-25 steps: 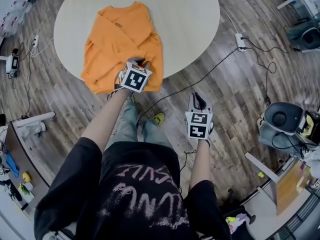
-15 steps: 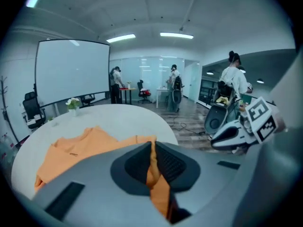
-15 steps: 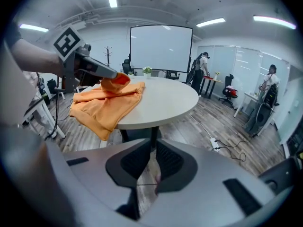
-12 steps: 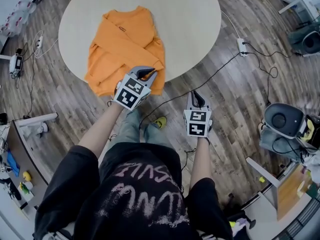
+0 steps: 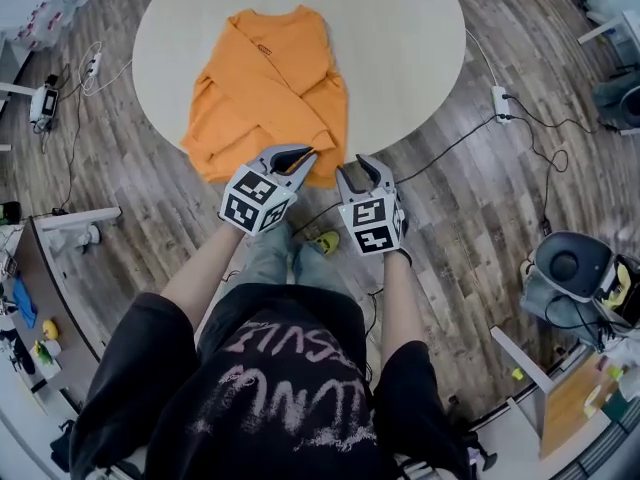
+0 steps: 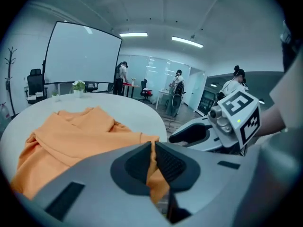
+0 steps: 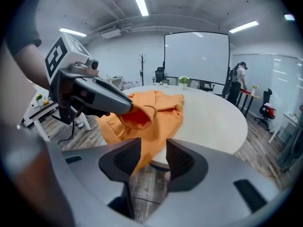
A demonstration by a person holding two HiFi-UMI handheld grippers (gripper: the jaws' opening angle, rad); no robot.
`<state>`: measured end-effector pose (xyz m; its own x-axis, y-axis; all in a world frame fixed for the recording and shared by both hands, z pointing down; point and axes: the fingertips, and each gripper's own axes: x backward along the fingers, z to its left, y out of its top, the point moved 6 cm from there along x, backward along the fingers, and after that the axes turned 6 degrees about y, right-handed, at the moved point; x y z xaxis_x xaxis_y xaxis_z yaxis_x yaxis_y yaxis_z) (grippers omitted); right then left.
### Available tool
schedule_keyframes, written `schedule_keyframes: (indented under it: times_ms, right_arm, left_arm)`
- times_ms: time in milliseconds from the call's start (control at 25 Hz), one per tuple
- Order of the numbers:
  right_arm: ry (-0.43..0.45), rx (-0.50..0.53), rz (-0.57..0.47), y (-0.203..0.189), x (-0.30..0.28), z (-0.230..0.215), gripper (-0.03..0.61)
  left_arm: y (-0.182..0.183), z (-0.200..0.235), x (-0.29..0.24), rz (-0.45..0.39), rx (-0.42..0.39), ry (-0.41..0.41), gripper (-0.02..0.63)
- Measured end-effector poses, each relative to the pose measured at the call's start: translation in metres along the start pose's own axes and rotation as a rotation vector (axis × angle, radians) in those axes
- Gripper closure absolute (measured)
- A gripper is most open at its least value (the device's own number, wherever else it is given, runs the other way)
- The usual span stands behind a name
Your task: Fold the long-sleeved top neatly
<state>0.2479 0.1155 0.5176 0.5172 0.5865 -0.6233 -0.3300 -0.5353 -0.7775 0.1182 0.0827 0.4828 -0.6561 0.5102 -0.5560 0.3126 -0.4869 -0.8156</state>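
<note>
An orange long-sleeved top (image 5: 265, 88) lies on the round pale table (image 5: 400, 38), sleeves crossed over the body and its near hem hanging over the table's edge. My left gripper (image 5: 300, 155) is at that near edge, shut on a pinch of the orange cloth (image 6: 152, 157), lifted a little off the table. My right gripper (image 5: 360, 171) is close beside it on the right, its jaws opening. No cloth is pressed between its pads; the hanging hem (image 7: 156, 126) shows just ahead of the gap. In the right gripper view the left gripper (image 7: 130, 107) holds an open fold of the top.
Black cables (image 5: 440, 148) and a white power strip (image 5: 502, 98) lie on the wood floor right of the table. A round grey device (image 5: 565, 263) stands at the right, and a desk edge (image 5: 60, 228) at the left. People stand far back in the room.
My right gripper has swung up and left from beside my leg to the table's edge, and its jaws have spread. The left gripper has lifted slightly with the cloth.
</note>
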Motion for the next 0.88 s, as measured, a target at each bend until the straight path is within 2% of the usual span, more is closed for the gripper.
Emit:
schedule_keyframes:
  times_ms: [240, 320, 360, 520, 640, 680, 800, 880]
  right_arm:
    - [0.072, -0.013, -0.101, 0.042, -0.026, 0.007, 0.416]
    - [0.077, -0.008, -0.112, 0.051, -0.03, 0.005, 0.485]
    - [0.07, 0.004, -0.104, 0.052, -0.03, 0.004, 0.571]
    - [0.044, 0.054, -0.092, 0.053, -0.023, -0.004, 0.574]
    - [0.113, 0.022, -0.154, 0.059, -0.007, -0.006, 0.572]
    - [0.15, 0.012, -0.155, 0.058, -0.005, -0.002, 0.54]
    - [0.233, -0.006, -0.14, 0.051, -0.006, 0.008, 0.394]
    - [0.225, -0.039, -0.163, 0.054, -0.011, 0.007, 0.382]
  left_arm:
    - [0.029, -0.002, 0.023, -0.089, -0.012, -0.037, 0.581]
    - [0.031, -0.001, 0.027, -0.088, -0.036, -0.027, 0.581]
    - [0.03, 0.0, 0.029, -0.085, -0.041, -0.02, 0.581]
    - [0.024, 0.001, 0.033, -0.094, -0.013, -0.003, 0.581]
    - [0.025, 0.0, 0.031, -0.115, 0.013, 0.003, 0.581]
    - [0.026, 0.001, 0.031, -0.12, 0.021, 0.004, 0.581]
    - [0.033, 0.002, 0.028, -0.138, 0.035, -0.003, 0.581]
    - [0.037, 0.002, 0.025, -0.14, 0.019, -0.02, 0.581]
